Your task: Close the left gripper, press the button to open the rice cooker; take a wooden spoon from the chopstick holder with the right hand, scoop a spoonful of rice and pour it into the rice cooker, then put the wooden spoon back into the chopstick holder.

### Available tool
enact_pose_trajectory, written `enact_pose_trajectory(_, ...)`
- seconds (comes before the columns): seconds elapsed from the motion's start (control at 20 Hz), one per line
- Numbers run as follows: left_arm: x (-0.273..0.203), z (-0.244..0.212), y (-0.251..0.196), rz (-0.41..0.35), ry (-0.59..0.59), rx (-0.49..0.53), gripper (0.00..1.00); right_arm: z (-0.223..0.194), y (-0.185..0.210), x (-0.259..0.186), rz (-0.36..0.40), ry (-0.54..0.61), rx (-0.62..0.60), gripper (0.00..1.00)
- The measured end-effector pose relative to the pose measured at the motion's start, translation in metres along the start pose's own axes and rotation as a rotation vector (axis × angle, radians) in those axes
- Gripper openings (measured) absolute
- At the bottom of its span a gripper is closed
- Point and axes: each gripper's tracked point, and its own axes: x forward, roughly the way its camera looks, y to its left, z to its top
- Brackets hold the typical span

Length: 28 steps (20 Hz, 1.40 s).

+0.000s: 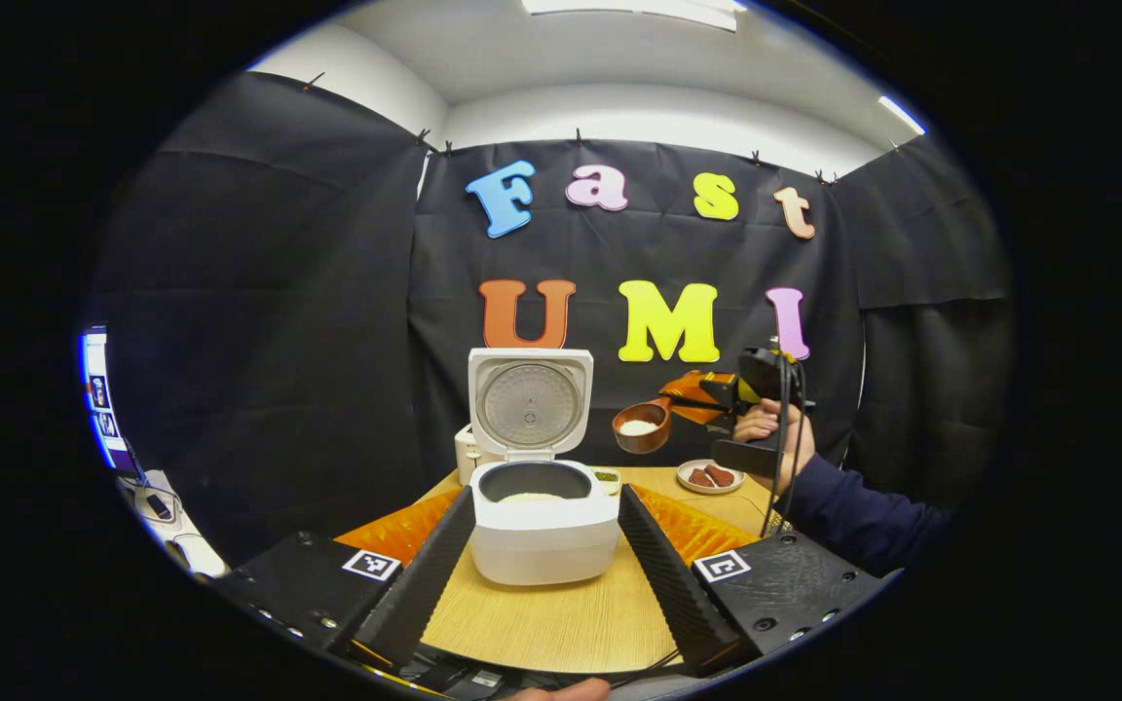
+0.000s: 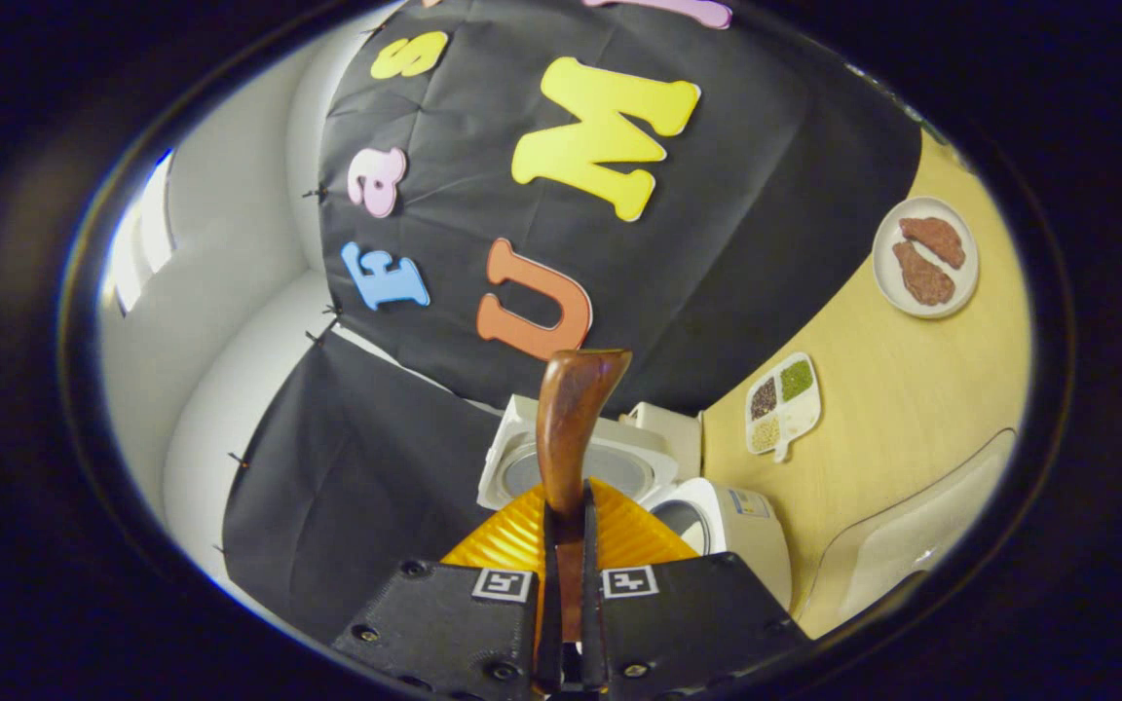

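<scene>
Our right tool (image 2: pixel 566 584) pinches the brown wooden spoon (image 2: pixel 569 428), handle pointing forward along its fingers; our left tool (image 1: pixel 546 555) stands spread around the open white rice cooker (image 1: pixel 543 526).

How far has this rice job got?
The rice cooker already stands open, lid up, with some rice inside. The right gripper is clamped on the wooden spoon, which holds rice up beside the cooker. Left: tipping that spoonful into the pot and returning the spoon to its holder.

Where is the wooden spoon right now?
In the left gripper view, the wooden spoon hangs in the air right of the open rice cooker, held by the right tool.
</scene>
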Motion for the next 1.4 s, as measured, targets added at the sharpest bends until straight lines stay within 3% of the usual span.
enact_pose_trajectory(0.35,-0.004,-0.022,0.007,0.008,0.039,-0.014,0.94,-0.022,0.006,0.066,-0.080,0.050,-0.165,0.13)
enact_pose_trajectory(0.65,-0.008,-0.031,0.018,0.025,0.043,-0.006,0.94,-0.047,-0.005,0.100,-0.220,0.110,-0.335,0.10)
enact_pose_trajectory(0.7,-0.010,-0.032,0.022,0.030,0.039,-0.007,0.94,-0.051,-0.003,0.104,-0.227,0.110,-0.380,0.13)
enact_pose_trajectory(1.1,-0.015,-0.049,0.038,0.022,0.067,-0.058,0.94,-0.075,0.015,0.123,-0.307,0.069,-0.764,0.14)
enact_pose_trajectory(1.4,-0.019,-0.054,0.045,0.019,0.072,-0.087,0.94,-0.088,0.018,0.130,-0.314,0.076,-0.892,0.15)
